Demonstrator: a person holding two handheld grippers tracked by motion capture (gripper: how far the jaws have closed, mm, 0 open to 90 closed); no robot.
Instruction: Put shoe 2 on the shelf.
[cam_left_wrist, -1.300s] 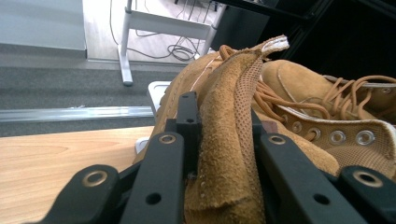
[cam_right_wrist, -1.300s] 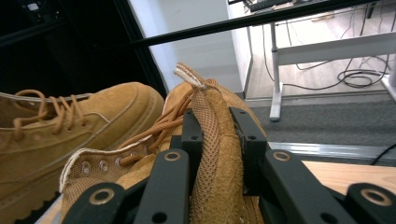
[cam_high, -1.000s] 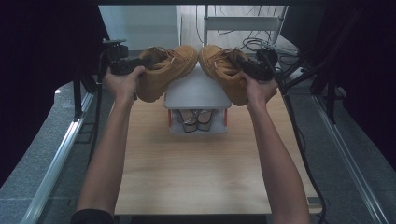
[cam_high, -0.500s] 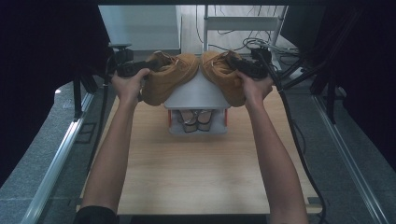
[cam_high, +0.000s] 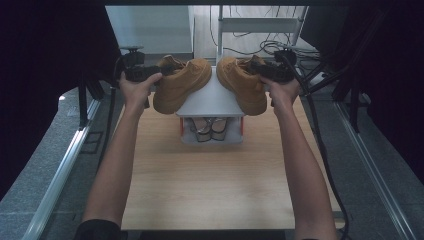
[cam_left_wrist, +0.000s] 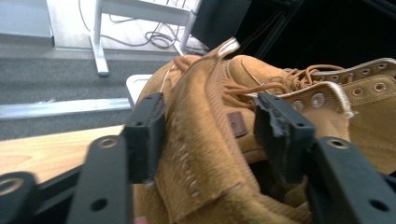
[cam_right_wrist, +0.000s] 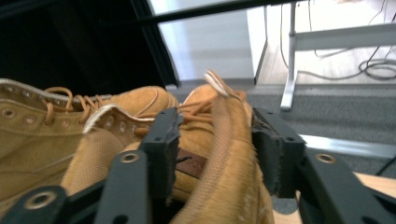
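Tan suede boots sit on the white rack's (cam_high: 210, 100) top shelf, left boot (cam_high: 182, 82) and right boot (cam_high: 242, 82) toe to toe. Each heel collar stands between spread jaws: left gripper (cam_left_wrist: 210, 135) and right gripper (cam_right_wrist: 217, 149) have just been opening, their pads loosened off the suede.

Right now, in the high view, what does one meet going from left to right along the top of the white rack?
Left gripper → left boot → bare top of the white rack → right boot → right gripper.
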